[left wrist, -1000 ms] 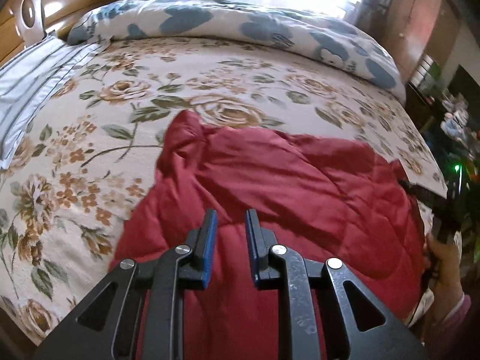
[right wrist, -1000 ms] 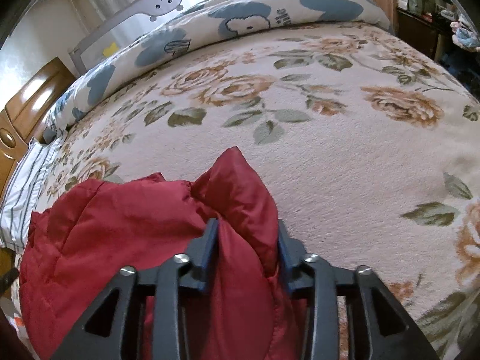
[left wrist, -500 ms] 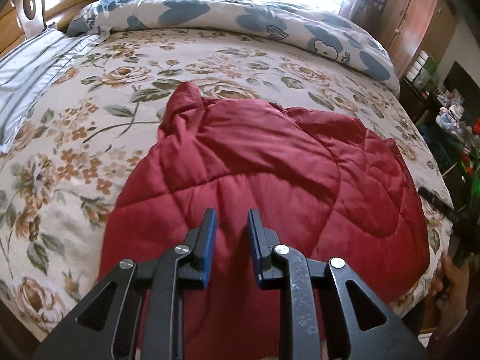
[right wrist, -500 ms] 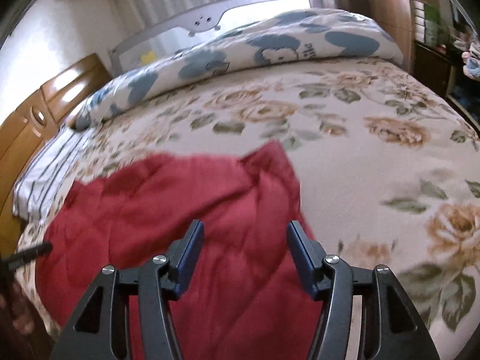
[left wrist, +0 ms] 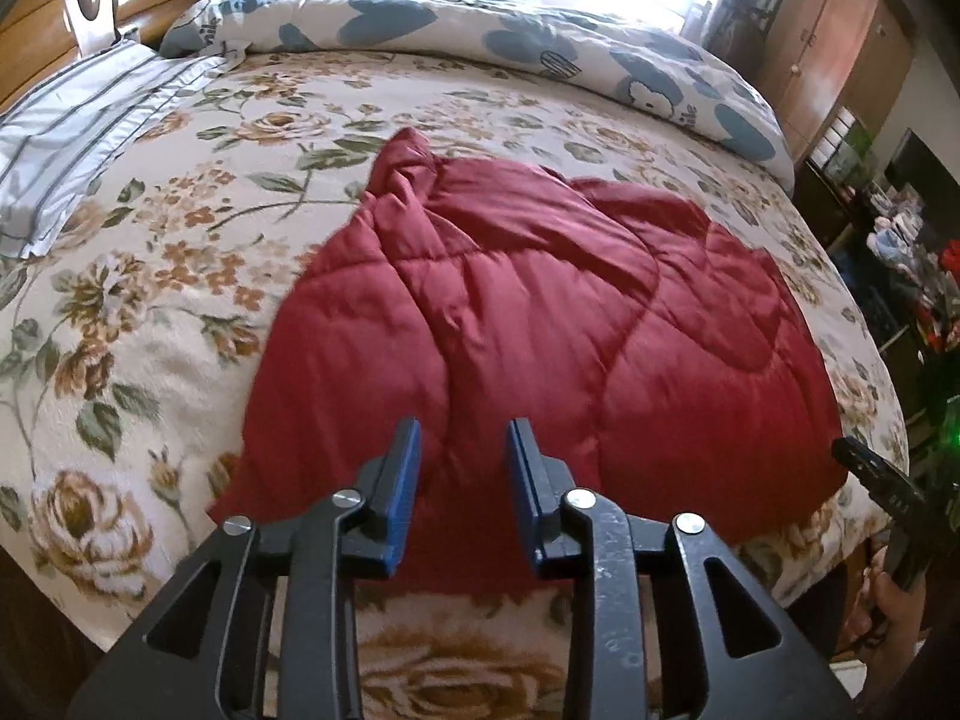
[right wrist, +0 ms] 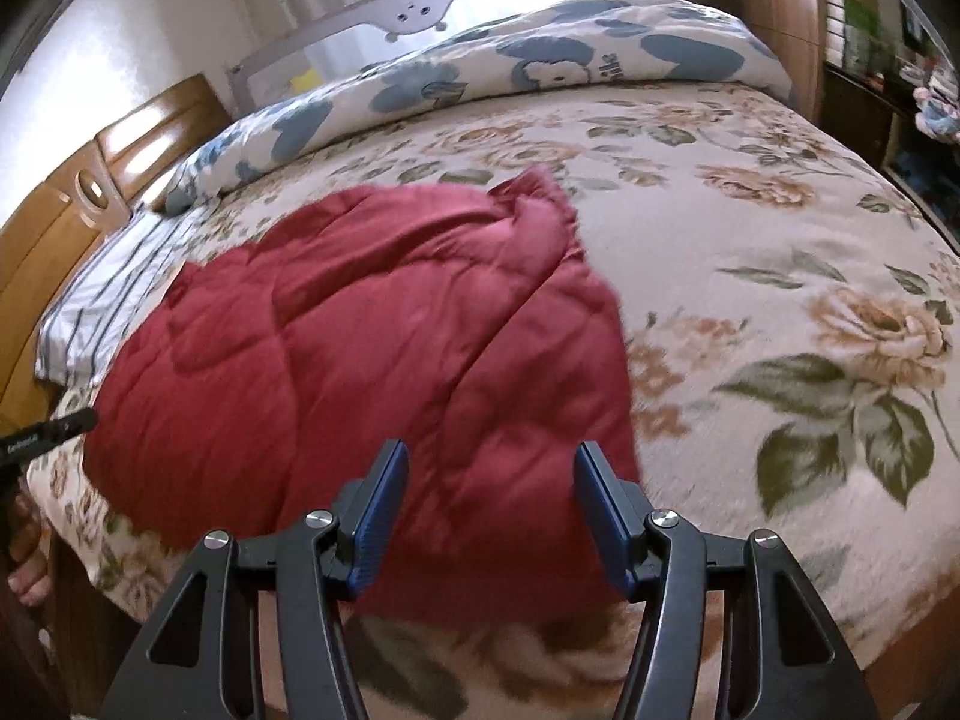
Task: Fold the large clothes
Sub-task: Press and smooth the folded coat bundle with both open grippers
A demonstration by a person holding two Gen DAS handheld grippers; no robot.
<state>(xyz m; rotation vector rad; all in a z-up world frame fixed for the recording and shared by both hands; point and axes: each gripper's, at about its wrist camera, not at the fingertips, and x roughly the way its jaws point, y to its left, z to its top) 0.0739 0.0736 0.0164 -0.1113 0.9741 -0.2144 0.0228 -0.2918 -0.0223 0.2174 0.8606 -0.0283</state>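
Note:
A red quilted jacket lies folded in a rounded heap on the floral bedspread, near the bed's front edge. My left gripper hovers above the jacket's near hem, its jaws opening with nothing pinched between them. My right gripper hangs over the jacket's near right corner, open, its blue pads clear of the cloth. The right gripper's tip shows at the far right of the left wrist view, held in a hand.
A blue-patterned duvet is rolled along the far side of the bed. A striped pillow lies by the wooden headboard. Wardrobes and cluttered shelves stand to the right. The floral bedspread stretches right of the jacket.
The right gripper let go of the red fold it pinched and pulled back toward the bed's edge. The left gripper drew back too and its jaws widened. The jacket now lies flatter.

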